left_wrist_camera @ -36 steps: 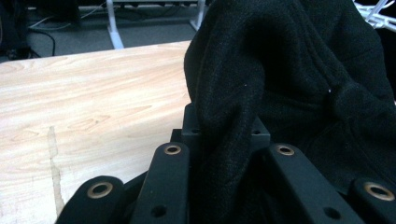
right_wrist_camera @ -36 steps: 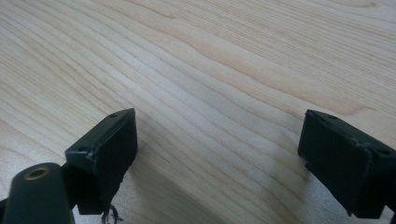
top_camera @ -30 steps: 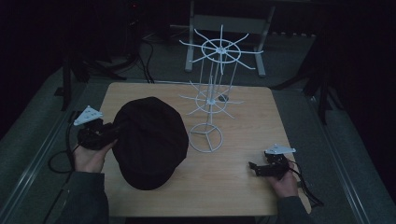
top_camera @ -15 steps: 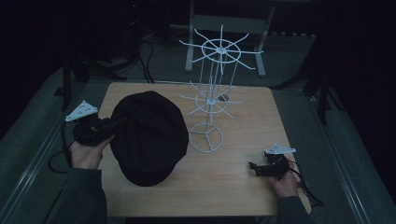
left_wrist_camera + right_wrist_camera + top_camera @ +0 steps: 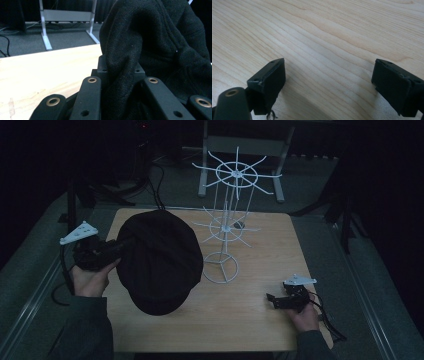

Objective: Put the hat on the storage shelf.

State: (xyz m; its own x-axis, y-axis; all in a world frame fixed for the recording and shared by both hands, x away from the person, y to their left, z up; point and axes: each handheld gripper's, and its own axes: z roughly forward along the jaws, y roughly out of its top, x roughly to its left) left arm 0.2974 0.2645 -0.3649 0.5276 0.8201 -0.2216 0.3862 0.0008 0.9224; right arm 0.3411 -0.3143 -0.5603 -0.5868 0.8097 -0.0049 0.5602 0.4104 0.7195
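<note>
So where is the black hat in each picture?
High view: the black hat is left of the middle, held at its left edge by the left gripper.
Left gripper view: it covers the right side, cloth pinched between the jaws.
Right gripper view: not in it.
Shared landmark: the wooden table.

The cap was black, soft and flat-crowned, with a short brim toward the table's near edge. It hung over the table's left half, its left edge bunched into a fold, crown facing up.
</note>
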